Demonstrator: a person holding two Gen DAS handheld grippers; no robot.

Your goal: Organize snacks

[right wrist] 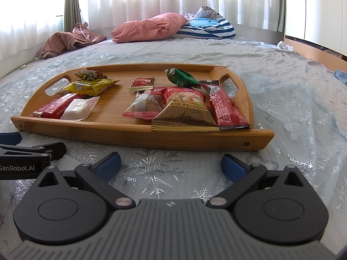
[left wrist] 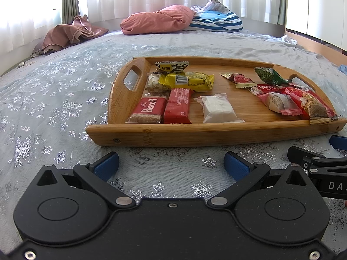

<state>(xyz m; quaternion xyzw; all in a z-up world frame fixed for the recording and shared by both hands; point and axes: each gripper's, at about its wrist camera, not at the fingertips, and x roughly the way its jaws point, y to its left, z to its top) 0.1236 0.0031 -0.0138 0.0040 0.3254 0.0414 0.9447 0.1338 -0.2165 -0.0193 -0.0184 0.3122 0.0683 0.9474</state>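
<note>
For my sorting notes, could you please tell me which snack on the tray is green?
The green packet at the tray's far right, beside the handle; the others are red, yellow or white.

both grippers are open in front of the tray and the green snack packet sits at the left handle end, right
Not quite. The green snack packet lies at the right handle end of the bamboo tray, as the right wrist view shows. Both the left gripper and right gripper are open before it.

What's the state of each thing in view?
left claw: open, empty, short of the tray
right claw: open, empty, short of the tray
tray: flat on the bed, snacks inside
Biscoff pack: sealed, lying flat
white pack: sealed, flat
green pack: crumpled
</note>
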